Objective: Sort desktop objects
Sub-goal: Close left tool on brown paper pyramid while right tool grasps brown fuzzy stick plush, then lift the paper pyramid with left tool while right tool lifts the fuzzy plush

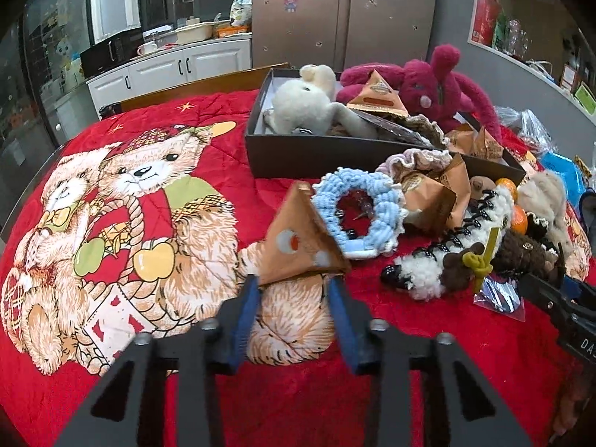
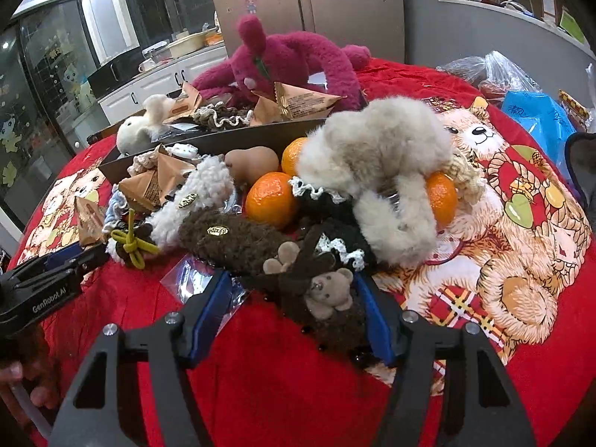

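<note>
My left gripper point(image 1: 294, 283) is shut on a brown triangular snack packet point(image 1: 298, 242) and holds it over the red bear cloth point(image 1: 149, 193). It also shows in the right wrist view point(image 2: 87, 219). My right gripper point(image 2: 290, 290) has its jaws on both sides of a brown fuzzy hair clip with a small bear charm point(image 2: 329, 290), at the front of a pile of fuzzy clips, scrunchies and oranges point(image 2: 270, 199). Whether the pads press it I cannot tell. A dark cardboard box point(image 1: 316, 156) holds a white plush point(image 1: 301, 104) and more packets.
A magenta plush rabbit point(image 2: 290, 59) lies behind the box. A blue knitted scrunchie point(image 1: 357, 212) and a white fuzzy clip point(image 1: 447, 249) lie by the left gripper. Blue and clear plastic bags point(image 2: 536, 119) sit at the far right. Kitchen cabinets and a fridge stand behind.
</note>
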